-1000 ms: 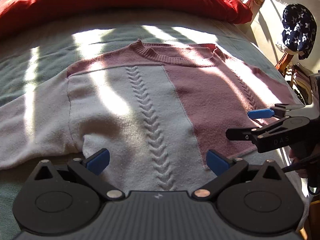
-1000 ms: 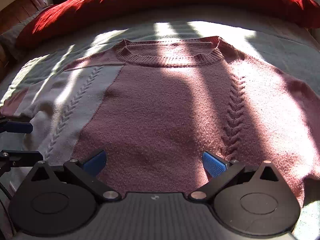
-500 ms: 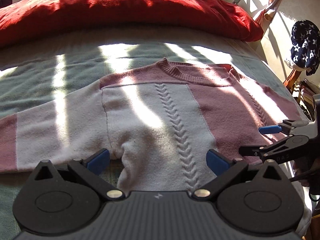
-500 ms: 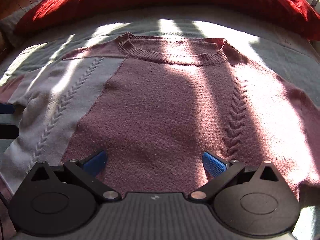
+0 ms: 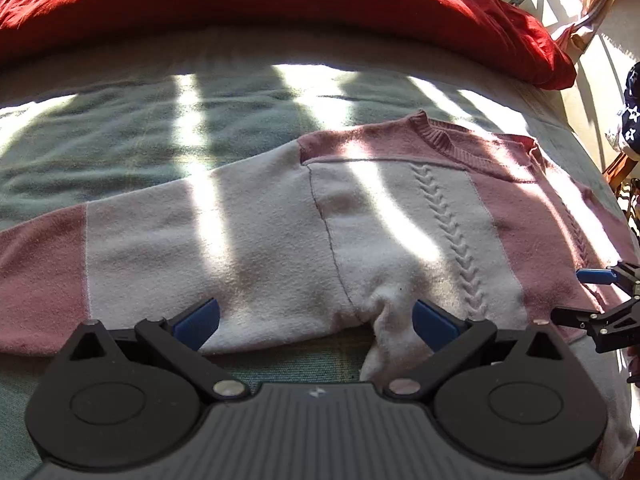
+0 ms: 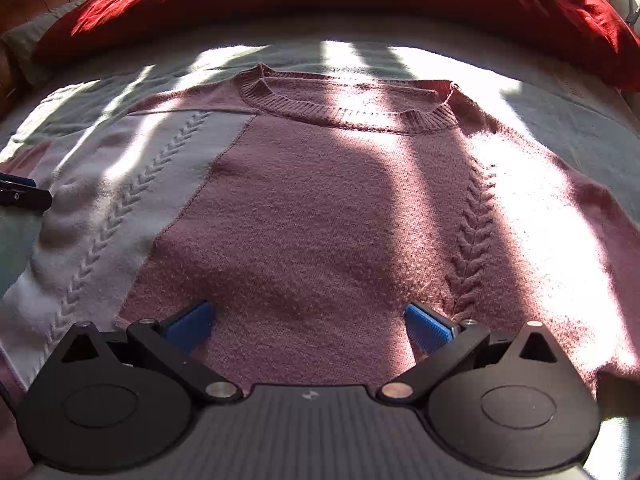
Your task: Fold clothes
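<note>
Lying flat: a pink and white sweater (image 5: 400,216) is spreading front-up across a pale green blanket (image 5: 120,140), neckline pointing towards a red pillow (image 5: 280,0) at the far end.
Sweater layout: the white sleeve is stretching out sideways to the left in the left wrist view, ending in a pink cuff section; a small pucker is bunching at the underarm near the hem.
Left gripper (image 5: 316,320): hovering just over the underarm and lower white edge, jaws standing wide apart, gripping nothing; whether the blue pads (image 5: 198,320) are touching the knit, I cannot tell.
Right gripper (image 6: 310,326): hanging over the pink body near the hem, jaws spread wide, nothing between them.
Right gripper, other view: its black fingers with a blue tip (image 5: 596,304) are showing at the right edge, over the pink side of the sweater.
Light: bright sun stripes and shadows are falling across sweater and blanket.
Background: a dark star-patterned cloth (image 5: 632,116) is sitting off the bed's right side.
</note>
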Tool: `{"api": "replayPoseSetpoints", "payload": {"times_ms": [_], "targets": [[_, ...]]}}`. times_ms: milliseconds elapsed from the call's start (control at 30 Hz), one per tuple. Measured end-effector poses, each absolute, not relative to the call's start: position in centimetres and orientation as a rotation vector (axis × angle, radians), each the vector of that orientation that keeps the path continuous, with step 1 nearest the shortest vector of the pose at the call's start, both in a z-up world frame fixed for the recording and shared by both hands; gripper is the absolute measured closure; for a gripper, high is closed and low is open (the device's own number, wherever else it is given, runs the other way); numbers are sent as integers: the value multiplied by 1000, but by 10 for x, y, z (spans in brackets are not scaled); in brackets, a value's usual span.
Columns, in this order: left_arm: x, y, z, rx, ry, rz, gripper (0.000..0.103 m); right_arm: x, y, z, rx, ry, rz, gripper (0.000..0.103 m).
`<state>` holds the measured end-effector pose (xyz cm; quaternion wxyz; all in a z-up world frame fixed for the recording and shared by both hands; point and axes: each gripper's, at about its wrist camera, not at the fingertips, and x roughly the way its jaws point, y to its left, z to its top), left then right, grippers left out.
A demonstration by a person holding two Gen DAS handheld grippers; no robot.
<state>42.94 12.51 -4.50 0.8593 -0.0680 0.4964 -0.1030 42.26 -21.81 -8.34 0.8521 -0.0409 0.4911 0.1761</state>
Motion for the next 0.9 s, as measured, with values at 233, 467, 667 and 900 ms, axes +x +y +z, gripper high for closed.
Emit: {"api": "replayPoseSetpoints", "payload": {"times_ms": [233,467,667,900], "targets": [[472,87,-52,-229,1015,-353,1,424,-215,-84,-86,1033,345,0],[479,90,-65,-210,1058,-370,1,422,-215,-85,-90,1027,338,0],[473,137,-72,-197,1121,-198,1,423,-214,-85,-90,1028,332,0],[465,150,-56,-172,1068,-49,1,423,-213,-85,-93,1025,329,0]]}}
